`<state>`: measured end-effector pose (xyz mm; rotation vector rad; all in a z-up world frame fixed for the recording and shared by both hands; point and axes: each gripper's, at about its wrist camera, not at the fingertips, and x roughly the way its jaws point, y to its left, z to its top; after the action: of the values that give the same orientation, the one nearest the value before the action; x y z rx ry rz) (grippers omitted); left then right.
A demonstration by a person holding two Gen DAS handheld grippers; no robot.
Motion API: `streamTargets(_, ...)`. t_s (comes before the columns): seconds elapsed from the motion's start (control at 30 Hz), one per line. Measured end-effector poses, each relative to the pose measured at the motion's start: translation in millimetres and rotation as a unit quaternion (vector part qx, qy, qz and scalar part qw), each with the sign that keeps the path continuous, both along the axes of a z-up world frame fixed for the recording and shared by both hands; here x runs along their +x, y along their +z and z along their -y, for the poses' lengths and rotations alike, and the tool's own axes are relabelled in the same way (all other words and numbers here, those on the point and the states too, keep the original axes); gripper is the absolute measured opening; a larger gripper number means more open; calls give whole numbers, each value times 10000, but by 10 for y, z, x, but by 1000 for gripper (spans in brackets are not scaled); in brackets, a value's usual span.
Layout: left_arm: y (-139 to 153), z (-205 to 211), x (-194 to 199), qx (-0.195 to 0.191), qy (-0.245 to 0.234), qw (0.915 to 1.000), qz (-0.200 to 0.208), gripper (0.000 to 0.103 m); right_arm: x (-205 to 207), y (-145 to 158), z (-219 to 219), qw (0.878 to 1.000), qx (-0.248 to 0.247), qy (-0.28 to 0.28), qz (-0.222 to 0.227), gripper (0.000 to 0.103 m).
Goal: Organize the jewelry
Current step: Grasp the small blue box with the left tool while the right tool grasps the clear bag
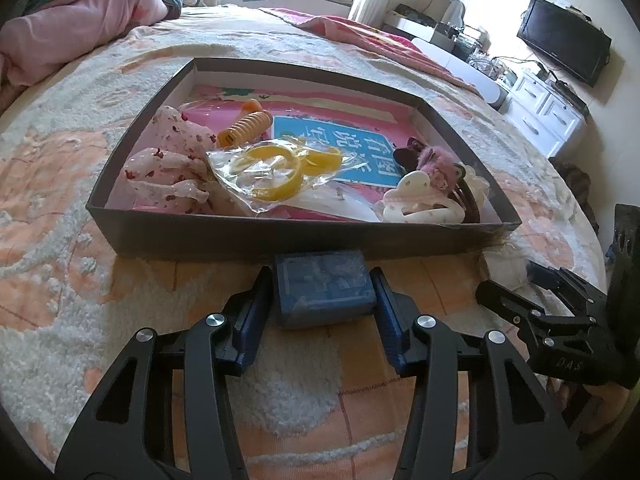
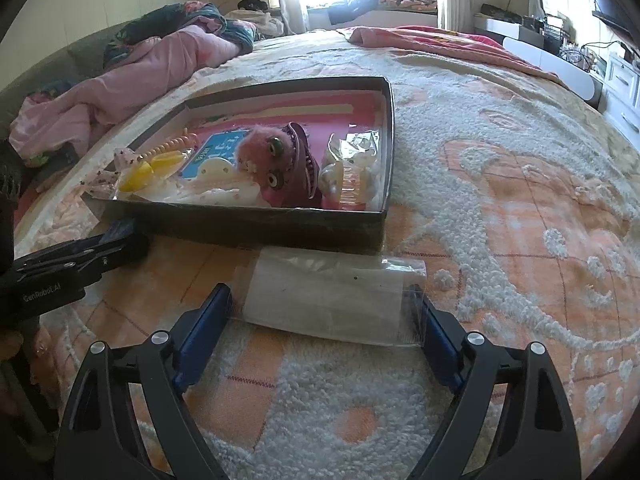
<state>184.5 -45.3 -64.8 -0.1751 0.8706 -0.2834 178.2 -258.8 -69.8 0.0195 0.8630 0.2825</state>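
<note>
A dark shallow box (image 1: 280,236) on the bed holds hair accessories: yellow bangles in a clear bag (image 1: 276,172), an orange spiral tie (image 1: 246,126), a floral scrunchie (image 1: 168,168), pink fuzzy clips (image 1: 432,162) and white clips (image 1: 416,204). My left gripper (image 1: 323,286) has its fingers against both sides of a small blue box (image 1: 324,286) in front of the dark box. My right gripper (image 2: 322,308) is open around a clear plastic bag (image 2: 328,296) lying on the blanket. The dark box also shows in the right wrist view (image 2: 280,228).
The bed has a cream and orange blanket (image 2: 500,200). Pink bedding (image 1: 80,20) lies at the far left. A TV (image 1: 564,46) and white drawers (image 1: 548,116) stand to the right. The right gripper shows in the left wrist view (image 1: 552,308).
</note>
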Motion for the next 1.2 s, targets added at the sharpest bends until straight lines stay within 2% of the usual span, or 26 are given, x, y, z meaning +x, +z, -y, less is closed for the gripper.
streamTargets(0.33, 37, -36, -150, -28, -65, 10000, 57, 40, -232, 69, 0, 9998, 54, 162, 92, 85)
streamTargets(0.63, 141, -141, -259, -23, -43, 9998, 177, 40, -394, 220, -184, 9984, 108, 506, 244, 85)
streamTargets(1.2, 466, -373, -106, -159, 238, 9981, 549, 40, -193, 479, -388, 9961, 79, 668, 569, 85)
